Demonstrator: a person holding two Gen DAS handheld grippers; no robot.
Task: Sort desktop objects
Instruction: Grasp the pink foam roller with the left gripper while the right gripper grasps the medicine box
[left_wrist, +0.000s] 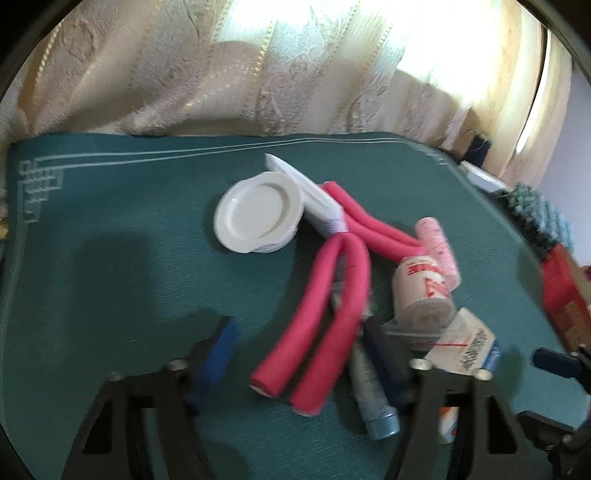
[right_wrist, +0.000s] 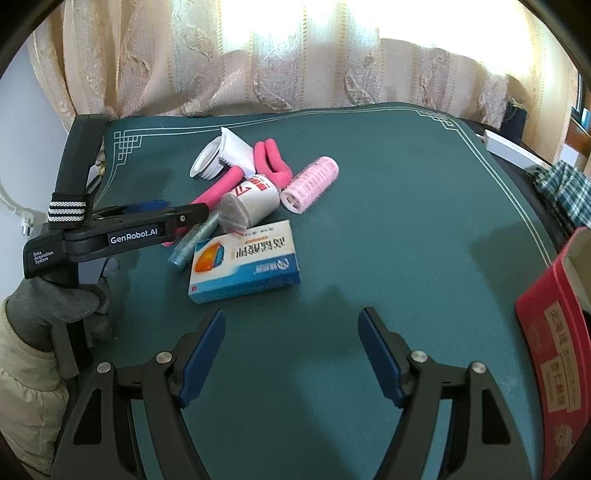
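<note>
A pile of small objects lies on the green mat. It holds pink foam curler sticks, a white lid, a white tube, a pink hair roller, a white roll with red print, a glittery blue tube and a blue-and-white box. My left gripper is open, its fingers on either side of the pink sticks' near ends. It also shows in the right wrist view. My right gripper is open and empty, over bare mat just short of the box.
A red box stands at the mat's right edge. A checked cloth and a white item lie beyond the right edge. Curtains hang behind the table.
</note>
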